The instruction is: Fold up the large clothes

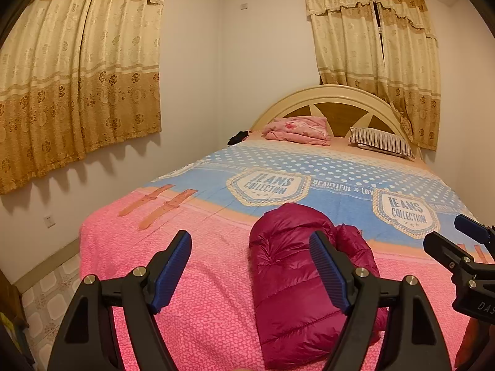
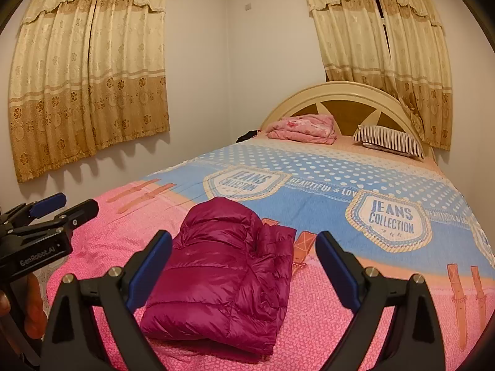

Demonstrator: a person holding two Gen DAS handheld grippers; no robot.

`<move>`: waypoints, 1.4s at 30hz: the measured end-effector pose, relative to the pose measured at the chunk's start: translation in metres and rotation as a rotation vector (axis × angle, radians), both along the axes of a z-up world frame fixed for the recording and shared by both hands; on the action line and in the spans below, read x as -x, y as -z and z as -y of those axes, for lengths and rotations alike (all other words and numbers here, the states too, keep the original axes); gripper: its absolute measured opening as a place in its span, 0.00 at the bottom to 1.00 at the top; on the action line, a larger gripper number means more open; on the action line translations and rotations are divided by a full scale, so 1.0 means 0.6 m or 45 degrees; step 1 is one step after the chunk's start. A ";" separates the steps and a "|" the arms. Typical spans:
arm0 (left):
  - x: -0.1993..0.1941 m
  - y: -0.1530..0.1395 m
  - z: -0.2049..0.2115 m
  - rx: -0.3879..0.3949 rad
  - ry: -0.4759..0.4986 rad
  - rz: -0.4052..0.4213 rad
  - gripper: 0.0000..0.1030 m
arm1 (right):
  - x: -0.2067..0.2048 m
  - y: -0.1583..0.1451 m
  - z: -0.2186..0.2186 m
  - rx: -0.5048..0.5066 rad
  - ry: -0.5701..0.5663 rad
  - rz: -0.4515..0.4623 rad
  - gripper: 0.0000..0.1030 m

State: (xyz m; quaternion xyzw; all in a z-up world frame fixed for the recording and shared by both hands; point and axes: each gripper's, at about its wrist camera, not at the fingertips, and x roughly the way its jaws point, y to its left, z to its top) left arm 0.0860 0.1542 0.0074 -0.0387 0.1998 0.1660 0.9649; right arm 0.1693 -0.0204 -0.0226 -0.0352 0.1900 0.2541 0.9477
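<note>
White walls enclose a bedroom in which one bed (image 1: 216,293) is seen, spread with a pink and blue bedspread (image 2: 309,170) printed with "JEANS COLLECTION" badges. Two windows are covered by gold floral curtains (image 1: 77,77). At the head edge of the bed, below an arched headboard (image 1: 328,92), one folded pink blanket (image 1: 297,130) and one striped pillow (image 1: 382,142) are laid, the blanket toward the left, the pillow toward the right. A dark item at the far left corner cannot be identified.

One magenta down jacket (image 2: 222,275) is found folded into a compact bundle on the pink part of the bedspread, near the foot edge of the bed, roughly midway across it.

Two grippers are held above the foot edge, apart from the jacket. The left gripper (image 1: 250,266) is held with its blue pads spread wide, nothing between them; the jacket is seen past its right finger. The right gripper (image 2: 244,262) is likewise spread wide and empty, with the jacket lying ahead between its fingers but untouched. Part of a hand (image 2: 34,306) is glimpsed beneath the left gripper in the right wrist view.
</note>
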 end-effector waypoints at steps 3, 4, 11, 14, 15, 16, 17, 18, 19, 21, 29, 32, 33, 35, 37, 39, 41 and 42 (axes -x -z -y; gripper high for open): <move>0.000 -0.002 0.000 -0.003 -0.006 0.004 0.77 | 0.000 0.000 0.000 -0.003 0.000 0.001 0.93; -0.001 -0.002 0.000 -0.003 -0.004 0.003 0.77 | 0.000 0.000 0.000 -0.003 -0.001 0.000 0.93; -0.003 0.000 0.001 -0.010 -0.001 -0.006 0.77 | 0.003 -0.006 -0.003 -0.002 -0.011 0.008 0.93; -0.003 0.000 0.001 -0.013 -0.002 -0.006 0.77 | 0.004 -0.007 -0.005 0.000 -0.015 0.010 0.93; -0.003 0.000 0.000 -0.014 -0.001 -0.006 0.77 | 0.003 -0.007 -0.004 -0.001 -0.015 0.010 0.93; -0.004 0.000 0.000 -0.016 0.000 -0.006 0.77 | 0.003 -0.007 -0.004 -0.001 -0.015 0.010 0.93; -0.004 0.000 -0.001 -0.015 -0.002 -0.006 0.77 | 0.003 -0.008 -0.006 -0.001 -0.016 0.010 0.93; -0.004 0.001 -0.002 -0.015 -0.004 -0.007 0.77 | 0.003 -0.007 -0.005 0.001 -0.016 0.010 0.93; -0.005 0.002 -0.002 -0.015 -0.004 -0.009 0.77 | 0.003 -0.007 -0.006 0.002 -0.016 0.011 0.93; -0.006 0.003 -0.002 -0.015 -0.005 -0.010 0.77 | 0.003 -0.007 -0.007 0.003 -0.017 0.011 0.93; -0.007 0.006 -0.001 -0.017 -0.007 -0.017 0.77 | 0.004 -0.007 -0.011 0.006 -0.024 0.013 0.93; -0.008 0.007 -0.001 -0.019 -0.007 -0.019 0.77 | 0.005 -0.006 -0.010 0.008 -0.026 0.012 0.93; -0.009 0.008 -0.001 -0.020 -0.009 -0.021 0.77 | 0.006 -0.006 -0.010 0.008 -0.027 0.012 0.93; -0.010 0.010 -0.002 -0.017 -0.009 -0.024 0.77 | 0.006 -0.006 -0.010 0.007 -0.028 0.012 0.93; -0.012 0.012 -0.002 -0.017 -0.011 -0.032 0.77 | 0.006 -0.006 -0.011 0.009 -0.030 0.012 0.93; -0.013 0.015 -0.003 -0.017 -0.010 -0.038 0.77 | 0.006 -0.005 -0.011 0.010 -0.032 0.013 0.93; -0.014 0.018 -0.002 -0.026 -0.013 -0.043 0.77 | 0.005 -0.005 -0.012 0.011 -0.033 0.012 0.93; -0.014 0.020 -0.001 -0.031 -0.018 -0.045 0.77 | 0.006 -0.004 -0.012 0.012 -0.033 0.012 0.93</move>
